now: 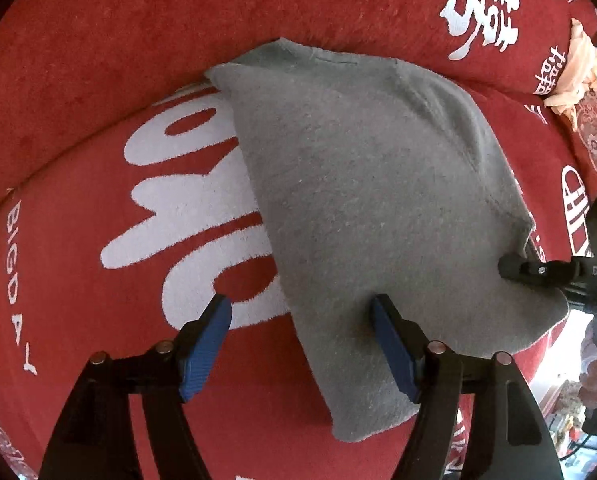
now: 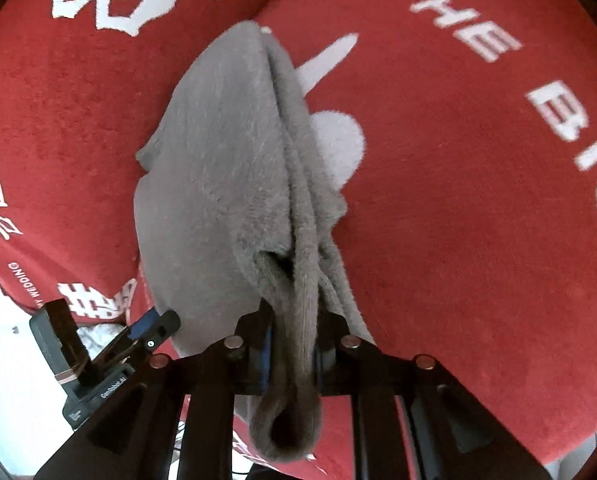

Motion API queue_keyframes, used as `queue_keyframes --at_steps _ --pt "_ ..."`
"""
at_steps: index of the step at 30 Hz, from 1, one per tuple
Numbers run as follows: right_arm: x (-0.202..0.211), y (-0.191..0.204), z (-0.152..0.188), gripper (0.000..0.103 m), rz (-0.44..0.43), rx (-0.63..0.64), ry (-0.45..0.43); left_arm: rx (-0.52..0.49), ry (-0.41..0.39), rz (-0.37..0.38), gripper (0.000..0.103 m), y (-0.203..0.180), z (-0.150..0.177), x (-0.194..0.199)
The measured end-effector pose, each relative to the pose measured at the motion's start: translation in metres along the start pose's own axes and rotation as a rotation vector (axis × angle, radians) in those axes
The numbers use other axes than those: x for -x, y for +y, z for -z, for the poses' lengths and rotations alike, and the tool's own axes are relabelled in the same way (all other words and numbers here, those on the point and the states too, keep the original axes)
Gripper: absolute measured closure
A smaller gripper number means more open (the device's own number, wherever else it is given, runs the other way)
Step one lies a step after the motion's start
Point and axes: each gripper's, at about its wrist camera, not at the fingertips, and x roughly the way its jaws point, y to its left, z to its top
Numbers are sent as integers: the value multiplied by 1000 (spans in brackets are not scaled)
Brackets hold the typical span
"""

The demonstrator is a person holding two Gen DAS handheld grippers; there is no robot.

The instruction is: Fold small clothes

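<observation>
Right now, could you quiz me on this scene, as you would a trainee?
1. True or false: the left gripper is clamped on the grey cloth.
2. What does the right gripper hold?
A. a bunched edge of the grey cloth
B. a peach cloth
C. nothing
3. Fill in: the grey cloth lies on a ___ cover with white lettering.

Key:
1. False. Its jaws stand apart, one blue pad on the cloth, the other over the cover.
2. A.
3. red
</observation>
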Motion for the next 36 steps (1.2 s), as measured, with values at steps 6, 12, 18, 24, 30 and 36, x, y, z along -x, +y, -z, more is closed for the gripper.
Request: queue_keyframes --at_steps 6,12,18,24,30,36 --pt "39 11 -2 74 191 71 -132 41 -48 -41 30 9 -9 20" --pt "60 34 -9 76 140 146 -161 53 -48 -30 30 11 -20 15" --pt "32 52 22 76 167 270 -44 10 1 -8 30 -11 -3 0" --pt "6 24 28 87 222 233 -3 0 51 -3 30 -16 14 -13" --pt "13 20 30 93 214 226 4 9 74 14 30 -11 14 -15" --pt "29 20 30 90 199 181 -23 2 55 -11 30 -7 9 -1"
